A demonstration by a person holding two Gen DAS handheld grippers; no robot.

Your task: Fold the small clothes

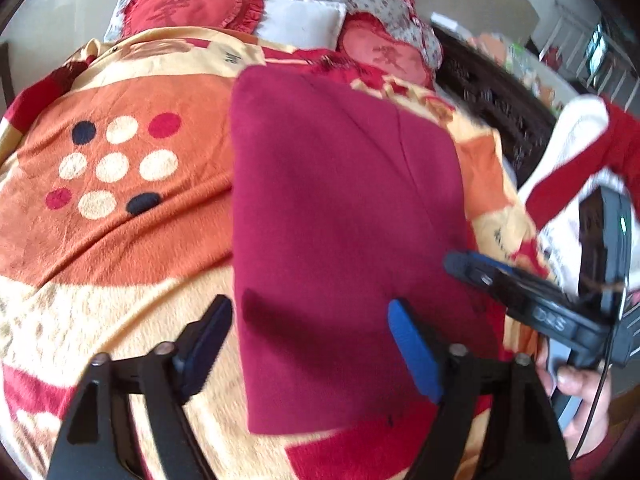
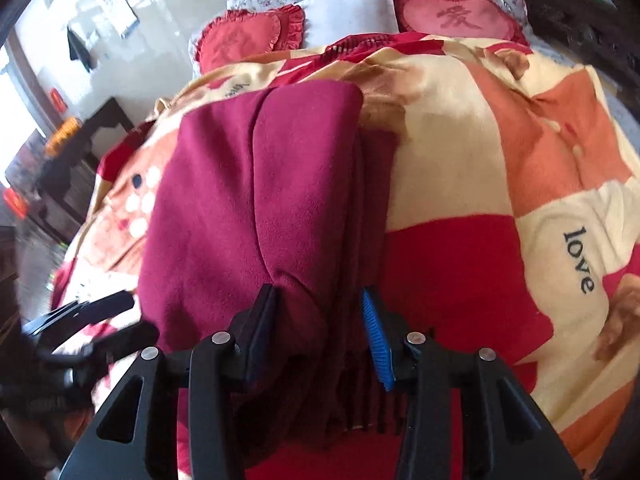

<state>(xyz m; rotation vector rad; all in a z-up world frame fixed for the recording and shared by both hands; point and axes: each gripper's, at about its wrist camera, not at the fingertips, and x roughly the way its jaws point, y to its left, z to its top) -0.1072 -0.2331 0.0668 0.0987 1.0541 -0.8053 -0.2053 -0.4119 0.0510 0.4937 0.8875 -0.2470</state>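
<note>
A dark red garment [image 1: 344,216] lies folded into a long rectangle on the patterned blanket [image 1: 120,240]. My left gripper [image 1: 310,316] is open above its near left part, one finger off the cloth's left edge, holding nothing. My right gripper [image 2: 318,300] has its jaws closed on the bunched near right edge of the garment [image 2: 256,200], with folded layers and a ribbed hem between the fingers. The right gripper also shows in the left wrist view [image 1: 476,272] at the garment's right edge. The left gripper shows in the right wrist view [image 2: 116,320] at the lower left.
Two red heart cushions [image 1: 188,4] [image 2: 456,16] and a white pillow [image 1: 304,20] lie at the bed's head. A dark carved bed frame [image 1: 492,100] runs along the right side. Dark furniture [image 2: 80,152] stands left of the bed. The blanket reads "love" [image 2: 580,260].
</note>
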